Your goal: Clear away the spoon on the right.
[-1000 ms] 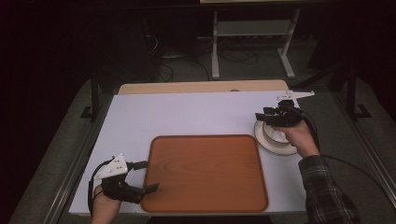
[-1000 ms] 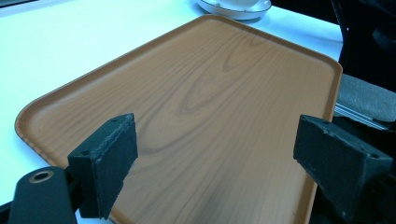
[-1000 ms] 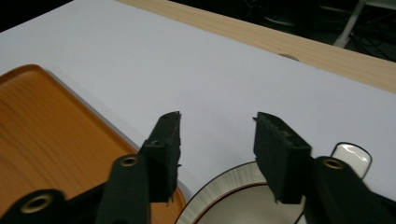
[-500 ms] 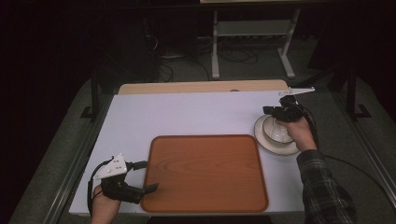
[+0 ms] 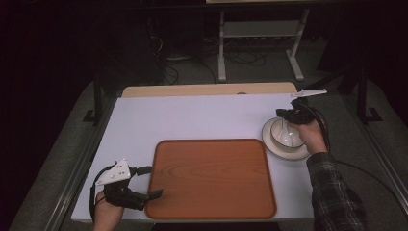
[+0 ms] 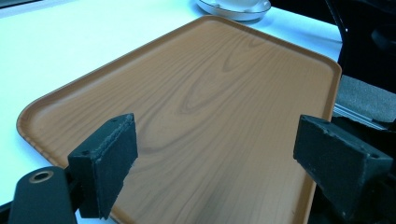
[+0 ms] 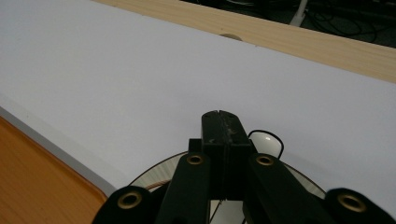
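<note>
Fingers [image 5: 155, 194] of left gripper [image 5: 148, 182] spread wide at near-left corner of wooden tray [image 5: 211, 178] in high view, holding nothing; right gripper [image 5: 287, 115] over white cup [image 5: 287, 135] on saucer [image 5: 285, 139], at right of white surface [image 5: 192, 118]. From left gripper view: both pads far apart above tray [image 6: 210, 107], saucer [image 6: 233, 7] beyond its far corner. From right gripper view: fingers [image 7: 223, 135] pressed together, seemingly on cup rim, though grip itself hidden; cup handle [image 7: 266, 140] just beyond.
</note>
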